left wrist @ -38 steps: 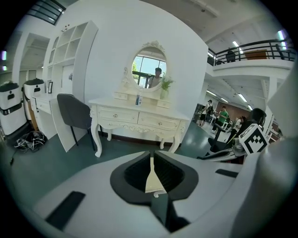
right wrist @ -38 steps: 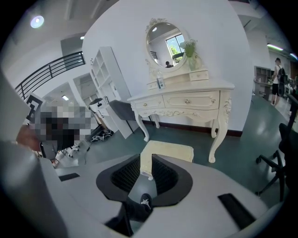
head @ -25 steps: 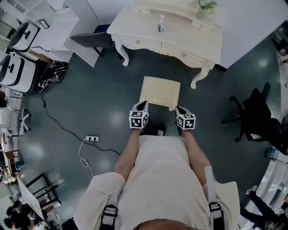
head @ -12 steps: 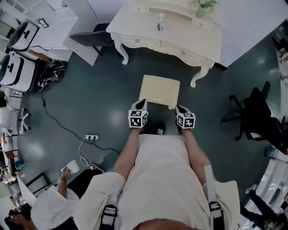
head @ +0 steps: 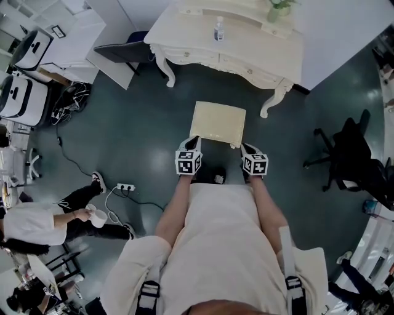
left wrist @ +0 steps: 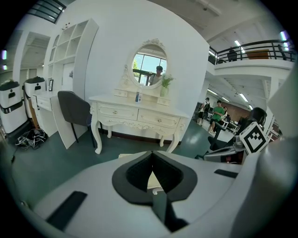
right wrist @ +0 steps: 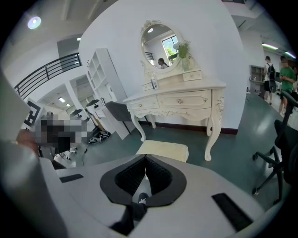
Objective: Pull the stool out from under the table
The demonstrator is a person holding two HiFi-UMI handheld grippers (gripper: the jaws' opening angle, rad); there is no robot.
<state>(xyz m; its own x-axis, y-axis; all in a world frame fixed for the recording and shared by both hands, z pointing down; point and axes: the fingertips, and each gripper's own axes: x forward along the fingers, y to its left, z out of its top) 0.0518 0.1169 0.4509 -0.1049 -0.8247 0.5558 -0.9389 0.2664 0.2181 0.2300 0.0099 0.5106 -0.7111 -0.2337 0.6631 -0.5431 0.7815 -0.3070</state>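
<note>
The cream cushioned stool [head: 217, 123] stands on the dark floor, out in front of the white dressing table [head: 258, 52], with open floor between them. My left gripper [head: 194, 141] sits at the stool's near left corner with its jaws shut. My right gripper [head: 244, 147] is at the near right corner, also shut. In the left gripper view the jaws [left wrist: 152, 153] meet tip to tip, and a sliver of stool [left wrist: 153, 182] shows below them. In the right gripper view the closed jaws [right wrist: 145, 157] point at the stool [right wrist: 163, 149]. Nothing shows between either pair.
A bottle [head: 218, 31] and a plant [head: 278, 9] stand on the table. A grey chair [head: 126, 54] is at its left and a black office chair [head: 351, 157] at the right. A power strip [head: 126, 187] and cable lie on the floor, and a person [head: 43, 221] with a cup is at the lower left.
A person has come in at the lower left and moved leftwards across the floor. The stool and both grippers have hardly shifted.
</note>
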